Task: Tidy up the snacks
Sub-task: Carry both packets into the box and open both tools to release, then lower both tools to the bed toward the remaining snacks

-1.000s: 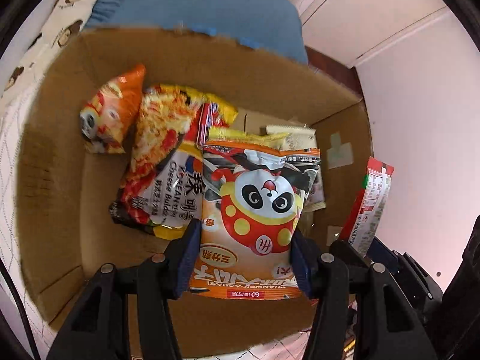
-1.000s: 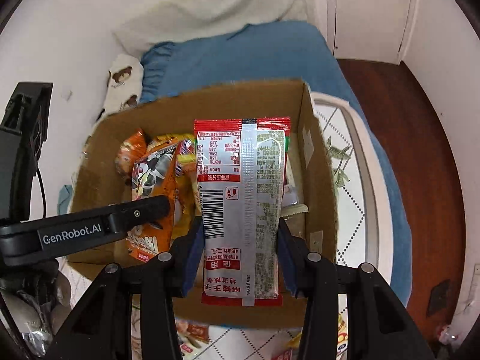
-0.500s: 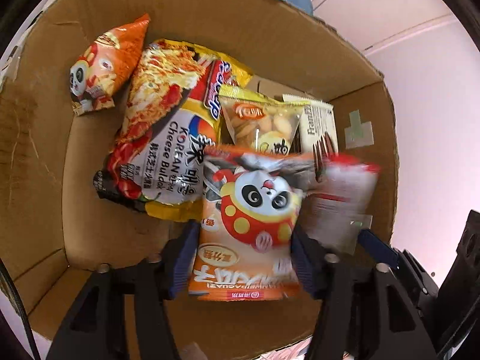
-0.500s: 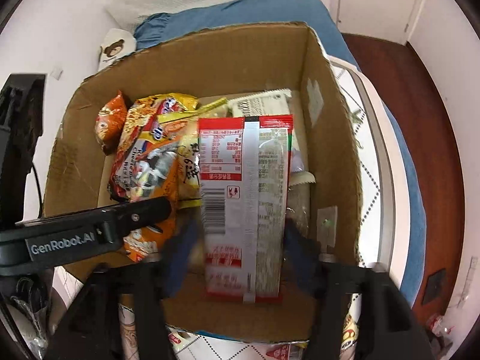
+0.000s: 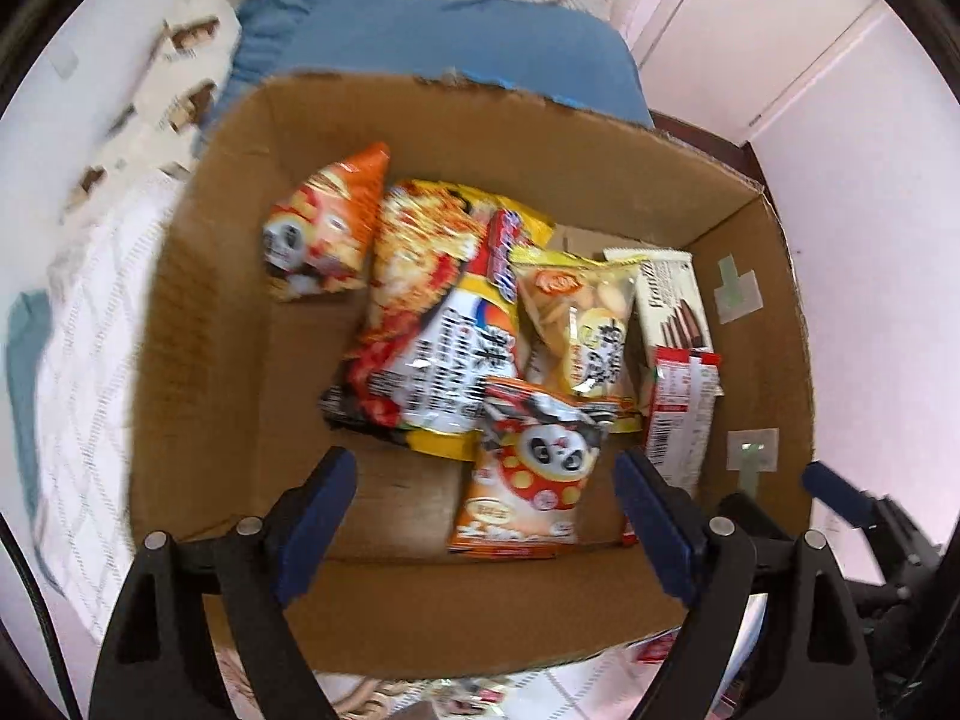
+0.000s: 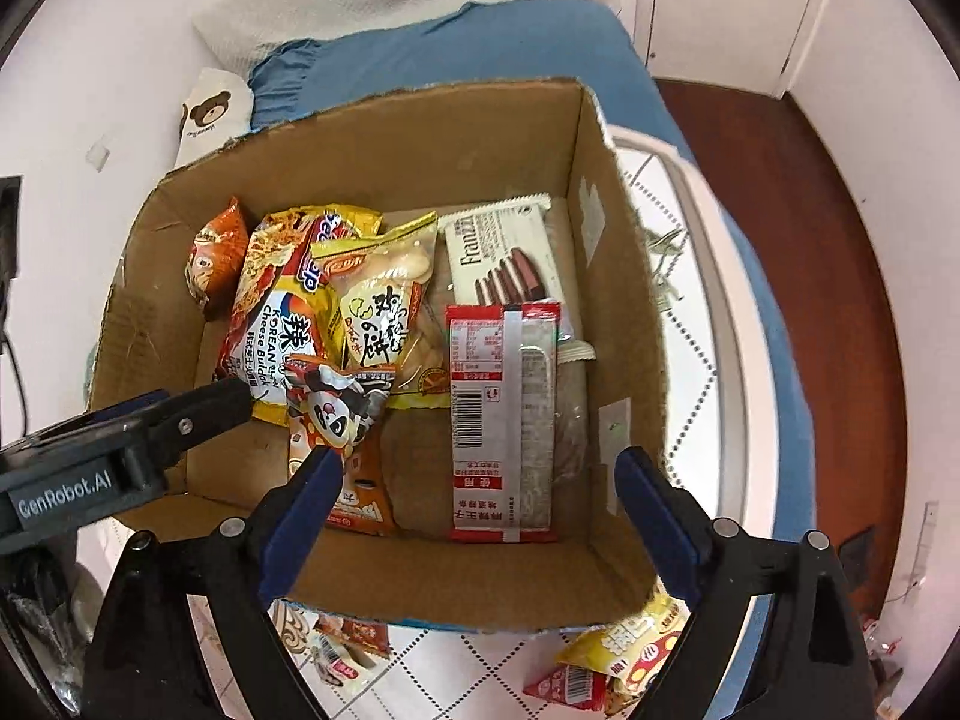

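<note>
An open brown cardboard box [image 6: 420, 138] stands on a white quilted cover with a diamond pattern [image 6: 678, 312], and both grippers hang above it, pointing steeply down into it. The left gripper [image 5: 486, 516] has its blue-padded jaws spread and opening further; the orange snack bag with a panda face [image 5: 528, 468] lies on the box floor below the gap, touched by neither pad. The right gripper [image 6: 477, 510] likewise has its jaws wide and opening, with the red and silver foil packet [image 6: 504, 420] lying flat on the box floor beneath them, barcode side up and free of the pads. Further back in the box lie a large yellow and red Korean noodle packet [image 6: 282, 306], a yellow biscuit bag [image 6: 384, 300], a white wafer pack with brown wafers printed on it [image 6: 504, 258] and a small orange bag [image 6: 216, 252] against the left wall. More snack bags [image 6: 624, 654] lie outside on the cover, near the box's near wall.
</note>
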Tool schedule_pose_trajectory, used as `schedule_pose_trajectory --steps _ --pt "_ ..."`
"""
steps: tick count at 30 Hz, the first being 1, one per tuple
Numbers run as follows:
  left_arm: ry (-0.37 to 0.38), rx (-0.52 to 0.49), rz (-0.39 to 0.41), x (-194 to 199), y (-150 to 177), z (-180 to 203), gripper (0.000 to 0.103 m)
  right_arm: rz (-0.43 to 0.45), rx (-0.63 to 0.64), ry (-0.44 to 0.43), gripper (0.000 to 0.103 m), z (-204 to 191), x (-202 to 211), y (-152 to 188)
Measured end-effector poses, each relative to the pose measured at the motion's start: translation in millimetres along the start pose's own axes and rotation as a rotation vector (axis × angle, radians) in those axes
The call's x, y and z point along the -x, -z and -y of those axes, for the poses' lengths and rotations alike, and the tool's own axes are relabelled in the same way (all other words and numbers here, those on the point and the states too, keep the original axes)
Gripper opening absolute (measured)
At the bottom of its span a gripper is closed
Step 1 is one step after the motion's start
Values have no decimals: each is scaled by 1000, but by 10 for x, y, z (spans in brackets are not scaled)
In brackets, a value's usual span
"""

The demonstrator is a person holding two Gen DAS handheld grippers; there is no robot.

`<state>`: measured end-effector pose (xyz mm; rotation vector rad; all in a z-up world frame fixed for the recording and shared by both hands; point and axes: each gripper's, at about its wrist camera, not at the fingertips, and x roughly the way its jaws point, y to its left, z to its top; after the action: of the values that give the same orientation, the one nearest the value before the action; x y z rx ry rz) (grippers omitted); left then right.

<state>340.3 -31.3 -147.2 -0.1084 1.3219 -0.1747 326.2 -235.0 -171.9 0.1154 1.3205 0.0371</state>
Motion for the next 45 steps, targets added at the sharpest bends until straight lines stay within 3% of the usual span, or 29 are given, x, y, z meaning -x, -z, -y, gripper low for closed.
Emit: schedule_pose_trajectory --steps 5,11,21,30,36,43,45 --pt "-70 -43 95 254 204 -32 87 64 7 8 94 -34 204 131" --pt "-103 -92 217 628 490 2 87 153 26 13 94 -99 523 356" --pt "-78 -101 333 1121 865 48 87 302 36 4 94 -201 1154 742" --pt "-63 -99 404 1429 1156 79 87 365 33 -29 94 -237 1533 1043" --pt "-63 -97 390 1389 1341 93 87 371 2 -44 94 -136 1601 1213" --pt "-73 -90 225 771 1513 90 87 261 -117 -56 94 355 1178 1444" --pt "-77 -98 165 527 1566 83 87 218 -175 -67 89 551 987 1508"
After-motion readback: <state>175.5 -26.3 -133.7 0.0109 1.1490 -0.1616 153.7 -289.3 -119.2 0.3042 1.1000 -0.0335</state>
